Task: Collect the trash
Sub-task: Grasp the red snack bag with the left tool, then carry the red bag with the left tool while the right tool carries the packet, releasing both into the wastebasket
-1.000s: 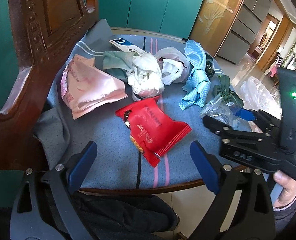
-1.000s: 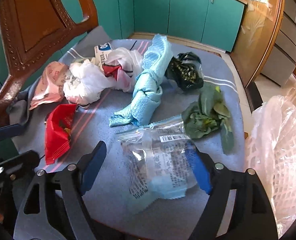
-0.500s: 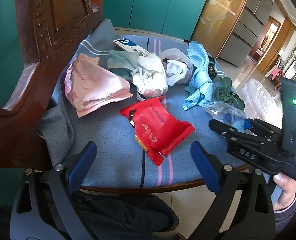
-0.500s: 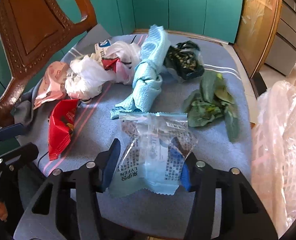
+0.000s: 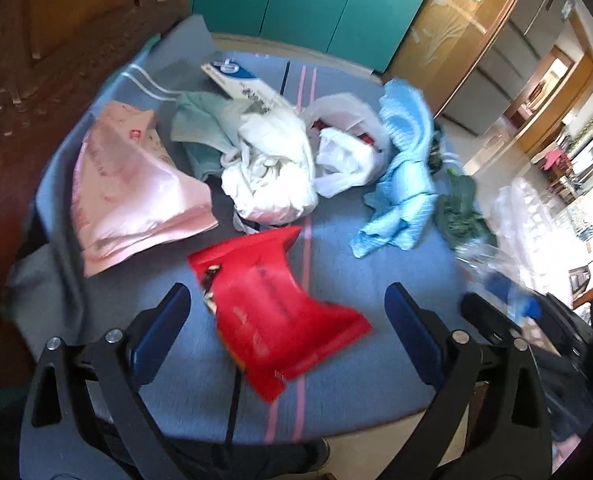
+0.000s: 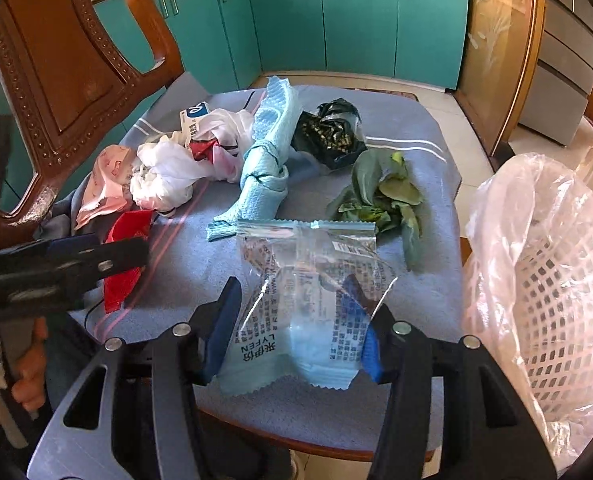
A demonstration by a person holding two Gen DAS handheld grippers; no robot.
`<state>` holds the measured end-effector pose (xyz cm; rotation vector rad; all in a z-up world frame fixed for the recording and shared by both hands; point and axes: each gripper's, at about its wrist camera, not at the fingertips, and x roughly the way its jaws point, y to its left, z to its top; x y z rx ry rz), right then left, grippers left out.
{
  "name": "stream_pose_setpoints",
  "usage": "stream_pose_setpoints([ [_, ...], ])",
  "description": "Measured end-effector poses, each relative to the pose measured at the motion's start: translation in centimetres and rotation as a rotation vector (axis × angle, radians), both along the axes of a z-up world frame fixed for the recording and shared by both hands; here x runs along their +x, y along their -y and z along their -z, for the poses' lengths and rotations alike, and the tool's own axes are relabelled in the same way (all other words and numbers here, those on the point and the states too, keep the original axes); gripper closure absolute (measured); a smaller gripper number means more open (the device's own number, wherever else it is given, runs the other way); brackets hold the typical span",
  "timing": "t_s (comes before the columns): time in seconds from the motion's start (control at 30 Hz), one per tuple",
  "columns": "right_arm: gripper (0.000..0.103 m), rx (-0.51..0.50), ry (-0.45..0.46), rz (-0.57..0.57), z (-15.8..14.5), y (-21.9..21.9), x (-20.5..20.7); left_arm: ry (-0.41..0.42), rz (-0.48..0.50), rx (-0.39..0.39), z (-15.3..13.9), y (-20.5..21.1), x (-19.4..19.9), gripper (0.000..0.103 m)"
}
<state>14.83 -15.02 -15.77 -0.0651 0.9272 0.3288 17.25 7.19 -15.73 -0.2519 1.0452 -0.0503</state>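
Barely started: your right gripper (image 6: 292, 316) clamps the clear wrapper (image 6: 308, 280), lined basket (image 6: 552, 280) at 3 o'clock; left gripper (image 5: 288, 336) gapes over red packet (image 5: 272, 308); pile remains.

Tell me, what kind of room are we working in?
Probably a home kitchen or dining area: teal cabinets line the far wall, and a carved wooden chair stands at a cloth-covered table.

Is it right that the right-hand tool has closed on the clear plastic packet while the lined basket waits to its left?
Not quite. The right gripper has indeed closed on the clear plastic packet, but the lined basket stands to its right, beside the table edge, not to its left. The right wrist view shows this.
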Motion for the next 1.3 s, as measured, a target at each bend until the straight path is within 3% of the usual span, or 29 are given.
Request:
stream_pose_setpoints([
  [0.07,0.050,-0.003,0.003,0.003,-0.1,0.2,-0.1,-0.030,-0.005,-0.001,0.9,0.2,0.7,0.018],
  [0.17,0.050,-0.002,0.003,0.002,-0.1,0.4,-0.2,-0.023,0.019,0.023,1.1,0.6,0.4,0.025],
  [0.2,0.050,-0.003,0.002,0.001,-0.1,0.3,-0.2,-0.024,0.029,0.025,1.1,0.8,0.3,0.032],
  [0.6,0.050,0.004,0.001,-0.018,0.3,-0.5,-0.5,0.064,0.014,0.029,-1.1,-0.1,-2.3,0.033],
  [0.83,0.050,0.062,0.082,0.002,-2.6,1.2,-1.2,0.158,0.021,0.085,-4.5,0.7,-3.9,0.033],
  [1.03,0.050,0.086,0.180,0.068,-5.9,4.9,-1.9,0.251,0.062,0.115,-7.9,2.4,-5.1,0.033],
  [1.3,0.050,0.057,0.262,0.264,-8.3,13.4,-2.6,0.333,0.163,0.105,-10.9,6.7,-5.2,0.033],
])
